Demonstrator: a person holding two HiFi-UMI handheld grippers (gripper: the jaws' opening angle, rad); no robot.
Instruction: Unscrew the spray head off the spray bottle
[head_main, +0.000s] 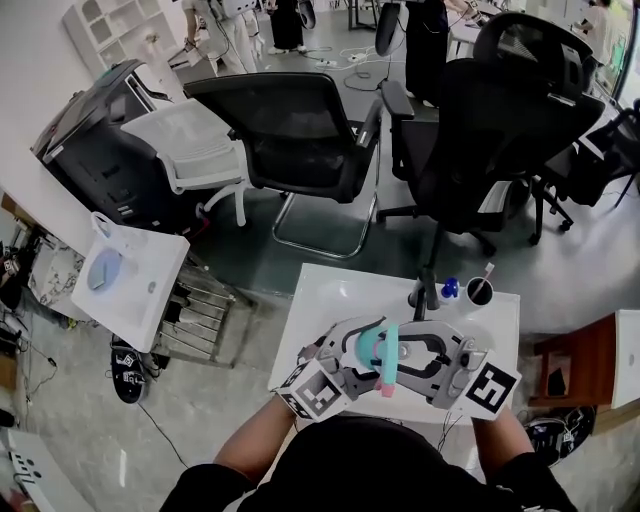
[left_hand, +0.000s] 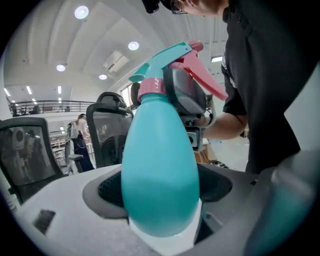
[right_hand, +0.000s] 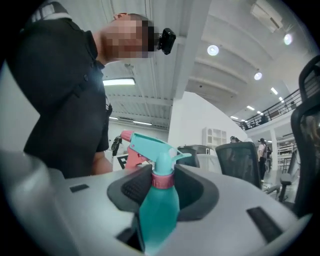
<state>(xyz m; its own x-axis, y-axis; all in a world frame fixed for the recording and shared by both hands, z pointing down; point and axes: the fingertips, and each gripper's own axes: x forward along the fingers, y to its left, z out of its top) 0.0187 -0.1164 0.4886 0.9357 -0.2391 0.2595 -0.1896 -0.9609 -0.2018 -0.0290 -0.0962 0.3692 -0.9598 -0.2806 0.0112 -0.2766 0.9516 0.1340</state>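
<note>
Grip set: left tool (left_hand: 162, 189) clamps teal plastic spray bottle (left_hand: 160, 160); right tool (right_hand: 162, 189) pinches its pink screw collar (right_hand: 162, 180); twisting should follow.

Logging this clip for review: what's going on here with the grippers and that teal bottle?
A person works a gripper in each hand over a white table. The left tongs clamp the body of the teal spray bottle; the right tongs grip its spray head at the pink collar. The head is on the bottle, not yet unscrewed.
</note>
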